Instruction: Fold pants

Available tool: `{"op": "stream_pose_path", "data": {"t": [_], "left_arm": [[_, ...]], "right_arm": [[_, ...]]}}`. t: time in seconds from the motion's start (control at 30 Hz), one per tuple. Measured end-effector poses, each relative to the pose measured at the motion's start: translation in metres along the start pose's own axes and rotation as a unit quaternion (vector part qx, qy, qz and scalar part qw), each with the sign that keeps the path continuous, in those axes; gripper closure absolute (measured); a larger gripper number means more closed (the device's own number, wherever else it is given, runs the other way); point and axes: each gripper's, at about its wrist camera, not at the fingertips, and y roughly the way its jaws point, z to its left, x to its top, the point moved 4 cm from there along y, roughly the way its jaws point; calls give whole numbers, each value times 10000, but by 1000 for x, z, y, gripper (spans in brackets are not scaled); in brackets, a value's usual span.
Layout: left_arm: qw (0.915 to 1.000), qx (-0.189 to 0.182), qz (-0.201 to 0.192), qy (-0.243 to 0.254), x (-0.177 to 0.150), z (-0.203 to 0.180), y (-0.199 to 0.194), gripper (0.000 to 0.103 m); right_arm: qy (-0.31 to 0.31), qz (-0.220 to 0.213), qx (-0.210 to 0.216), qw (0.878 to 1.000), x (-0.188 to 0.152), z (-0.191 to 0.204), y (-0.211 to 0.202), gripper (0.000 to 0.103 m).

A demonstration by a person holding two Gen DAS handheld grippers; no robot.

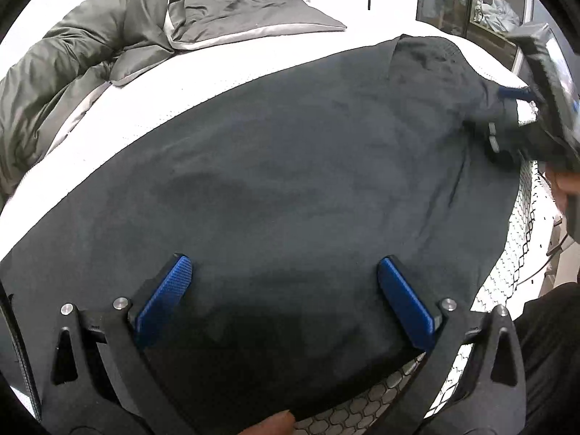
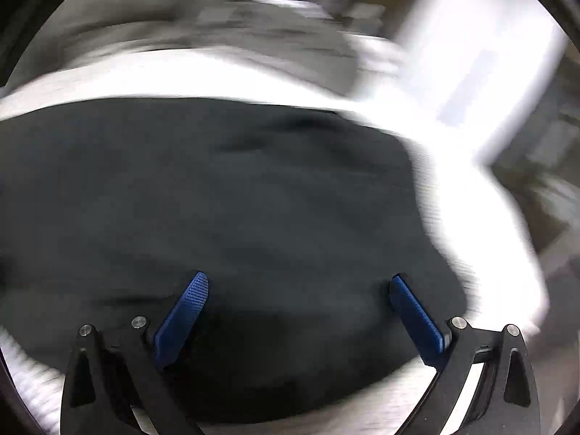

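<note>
Dark pants (image 1: 290, 166) lie spread flat across a white mattress (image 1: 119, 116). My left gripper (image 1: 284, 264) is open, its blue pads apart just above the near part of the pants, holding nothing. My right gripper (image 1: 514, 108) shows at the far right of the left wrist view, over the pants' right end. In the right wrist view, which is motion-blurred, the right gripper (image 2: 299, 282) is open over the pants (image 2: 235, 199), holding nothing.
A grey duvet (image 1: 83, 58) is bunched at the far left of the bed, with a grey pillow (image 1: 253, 11) behind. The mattress side with a hexagon pattern (image 1: 514, 253) drops off at the right. A wardrobe (image 1: 467, 0) stands beyond.
</note>
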Motion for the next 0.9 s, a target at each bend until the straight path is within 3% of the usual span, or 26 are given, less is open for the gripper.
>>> {"op": "stream_pose_path", "data": {"t": [0.03,0.13,0.3,0.37,0.43,0.53,0.63,0.67,0.77,0.83,0.9], "left_arm": [[10000,-7,-2,-1,0,0,0,0],[10000,20,-1,15,0,0,0,0],[9998,-53,-167,-78,10,-2,-17,0],[9993,-44,-354,60,21,-4,-24,0],[9991,150,-374,154,30,0,-23,0],[9994,245,-250,5,53,27,-11,0],[9985,482,-267,-45,76,56,8,0],[9975,657,-212,-119,81,70,20,0],[9929,1018,490,-365,71,104,56,0],[9941,735,538,-589,65,120,61,0],[9928,590,550,-888,61,140,59,0]], "right_arm": [[227,68,-327,9992,-1,-14,8,2],[584,116,107,9982,-5,-24,15,2],[614,-516,-199,9966,5,-25,-20,2],[1011,-746,308,9916,14,-27,-35,2],[1158,-644,1353,9819,26,-5,-39,2],[618,-476,2148,9735,47,47,-39,2],[-107,-365,2484,9679,75,100,-30,2],[-138,-369,2449,9688,81,112,-24,2],[-498,15,1971,9791,98,139,18,2],[-907,99,1291,9874,99,137,41,2],[-389,211,939,9946,100,103,54,2]]}}
